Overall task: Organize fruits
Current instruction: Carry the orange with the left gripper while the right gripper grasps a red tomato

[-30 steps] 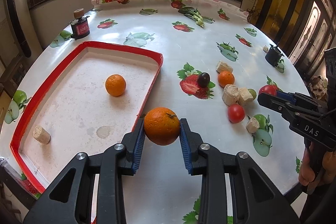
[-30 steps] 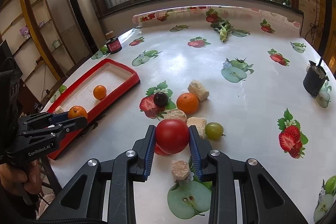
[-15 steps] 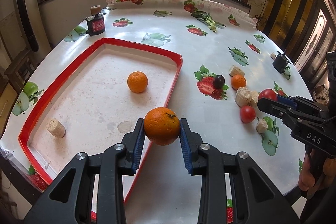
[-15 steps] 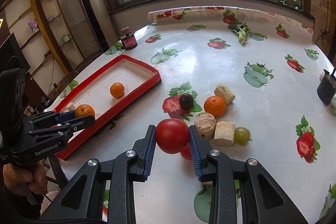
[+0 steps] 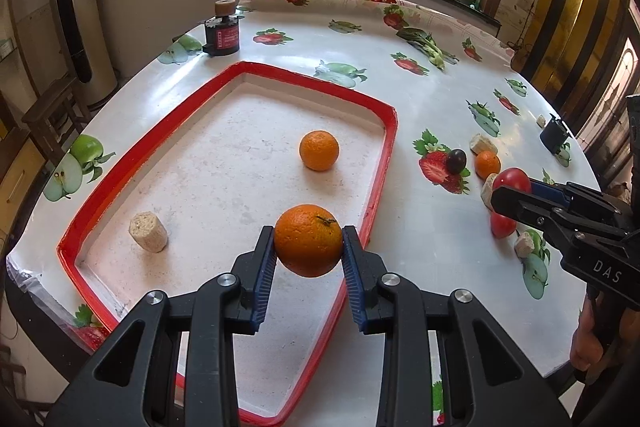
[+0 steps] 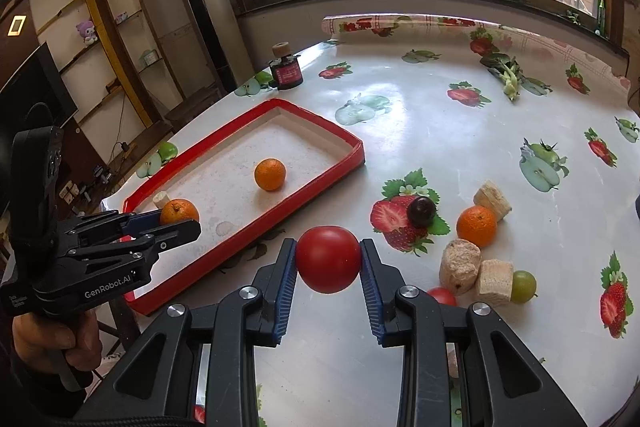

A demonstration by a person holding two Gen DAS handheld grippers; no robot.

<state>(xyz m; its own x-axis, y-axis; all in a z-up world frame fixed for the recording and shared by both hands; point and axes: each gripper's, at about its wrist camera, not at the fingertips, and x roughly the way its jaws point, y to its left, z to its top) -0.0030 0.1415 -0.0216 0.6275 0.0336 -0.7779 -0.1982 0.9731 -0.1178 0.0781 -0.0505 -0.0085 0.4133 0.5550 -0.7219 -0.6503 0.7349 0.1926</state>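
My left gripper (image 5: pixel 308 247) is shut on an orange (image 5: pixel 309 245) and holds it above the near right part of the red-rimmed tray (image 5: pixel 390 131). A second orange (image 5: pixel 319 150) and a cork piece (image 5: pixel 148 236) lie in the tray. My right gripper (image 6: pixel 328 261) is shut on a red tomato (image 6: pixel 328 259), held above the table right of the tray (image 6: pixel 320 187). On the table lie a small orange (image 6: pixel 477 225), a dark plum (image 6: pixel 421 211), a green grape (image 6: pixel 524 286) and another tomato (image 6: pixel 441 295).
Several cork pieces (image 6: pixel 459 265) lie among the loose fruit. A dark jar with a cork lid (image 5: pixel 222 27) stands beyond the tray. A small black cup (image 5: pixel 553 135) stands at the far right edge. A leafy green vegetable (image 6: pixel 507 74) lies near the back.
My left gripper has carried the orange leftward from the tray's right rim to over the tray. My right gripper has lifted the tomato and moved it left toward the tray.
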